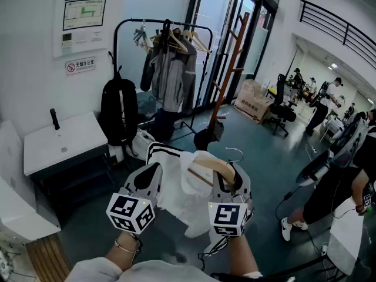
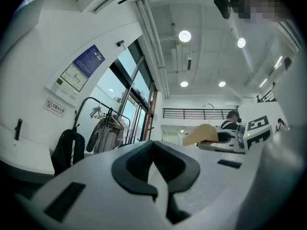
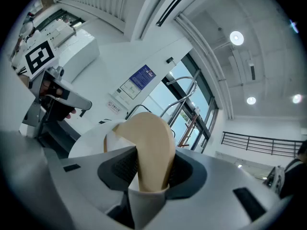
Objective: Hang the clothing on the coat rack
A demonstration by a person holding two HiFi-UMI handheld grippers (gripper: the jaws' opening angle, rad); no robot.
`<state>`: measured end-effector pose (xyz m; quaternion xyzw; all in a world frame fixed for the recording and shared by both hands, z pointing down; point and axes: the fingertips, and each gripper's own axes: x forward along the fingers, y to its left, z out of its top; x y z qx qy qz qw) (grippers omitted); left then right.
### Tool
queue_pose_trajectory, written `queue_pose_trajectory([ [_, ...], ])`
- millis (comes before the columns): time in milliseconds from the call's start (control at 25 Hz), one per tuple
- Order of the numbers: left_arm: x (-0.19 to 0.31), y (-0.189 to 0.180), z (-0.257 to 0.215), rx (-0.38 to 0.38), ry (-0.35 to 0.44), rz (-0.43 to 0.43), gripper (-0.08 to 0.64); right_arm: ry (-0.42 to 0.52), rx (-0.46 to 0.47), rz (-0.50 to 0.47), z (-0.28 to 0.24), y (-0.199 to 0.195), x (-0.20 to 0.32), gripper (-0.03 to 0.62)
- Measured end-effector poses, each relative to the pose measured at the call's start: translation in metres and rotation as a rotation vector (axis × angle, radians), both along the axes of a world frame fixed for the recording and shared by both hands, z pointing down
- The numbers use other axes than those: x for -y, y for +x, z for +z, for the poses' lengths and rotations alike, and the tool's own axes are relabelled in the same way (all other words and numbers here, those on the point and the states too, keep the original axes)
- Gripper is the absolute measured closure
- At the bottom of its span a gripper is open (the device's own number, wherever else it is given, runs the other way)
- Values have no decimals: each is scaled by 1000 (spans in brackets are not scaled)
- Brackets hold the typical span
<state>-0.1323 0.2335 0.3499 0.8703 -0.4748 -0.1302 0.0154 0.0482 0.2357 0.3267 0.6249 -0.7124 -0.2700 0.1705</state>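
R gripper [image 1: 230, 180] clamped on wooden hanger [image 1: 207, 168], jaws biting the tan arm w/ white cloth tucked under it. Hanger's metal hook sticks up just past the jaws. L gripper [image 1: 151, 170] pinched shut on a fold of the white top [image 1: 176, 187], at its black-striped shoulder. Top is draped on the hanger and hangs btwn the 2 grippers, held in the air on the near side of the coat rack [image 1: 230, 57], well apart from it, not touching.

Coat rack = tall brown wooden pole w/ angled pegs, upright, dark base on floor. Left of the rack: black clothes rail [image 1: 130, 20] w/ grey jackets [image 1: 170, 69] on hangers. Further left of the rack, black backpack [image 1: 117, 110] against the wall, then white cabinet [image 1: 59, 143]. Right of the rack: cardboard box [image 1: 252, 101] on floor, and beyond it ppl [image 1: 324, 104] standing by office chairs. Grippers side by side, approx level, R one nearer the rack.
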Motion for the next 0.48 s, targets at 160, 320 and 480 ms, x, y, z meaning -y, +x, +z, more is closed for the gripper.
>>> queue_pose_trajectory([
  [160,2,1,2,-6,-6,4,552,22,-15,3,-6,3,1,422],
  [320,12,-4,7,-3,-13,9,552,38,-30,15,-10,-1,8,422],
  [480,24,-9,11,-7,-12,23,552,24,-35,13,-8,-4,18,418],
])
